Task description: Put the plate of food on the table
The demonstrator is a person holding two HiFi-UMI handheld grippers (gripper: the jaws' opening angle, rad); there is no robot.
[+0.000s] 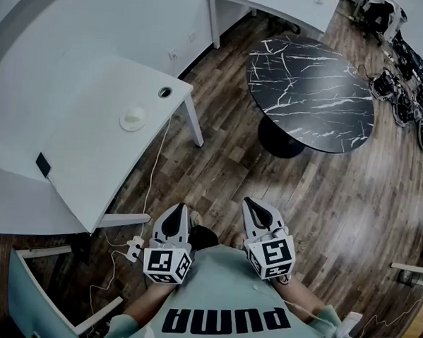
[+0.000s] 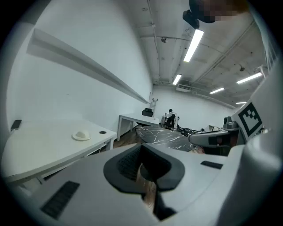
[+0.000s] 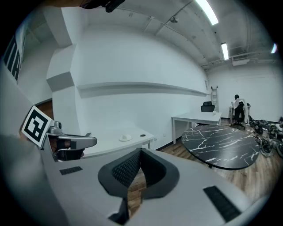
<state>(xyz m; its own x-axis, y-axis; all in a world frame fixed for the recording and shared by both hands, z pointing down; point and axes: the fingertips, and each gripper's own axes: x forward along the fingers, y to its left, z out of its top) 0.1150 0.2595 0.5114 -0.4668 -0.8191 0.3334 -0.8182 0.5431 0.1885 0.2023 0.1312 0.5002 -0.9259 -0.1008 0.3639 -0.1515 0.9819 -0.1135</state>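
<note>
A white plate with a pale mound of food (image 1: 133,118) rests on the white desk (image 1: 71,157) at the left. The same plate (image 2: 81,135) shows small in the left gripper view, and the plate (image 3: 125,138) also appears in the right gripper view. The round black marble table (image 1: 311,92) stands to the right of the desk. My left gripper (image 1: 172,221) and right gripper (image 1: 257,211) are held close to my body over the wood floor, far from the plate. Both are shut and hold nothing: left gripper (image 2: 141,152), right gripper (image 3: 140,159).
A second white desk (image 1: 277,2) stands at the back. Cables and gear (image 1: 406,90) lie on the floor at the right. A power strip (image 1: 133,249) with a cord lies by the desk leg. A small black object (image 1: 43,165) sits on the desk edge. A person (image 3: 237,108) is far off.
</note>
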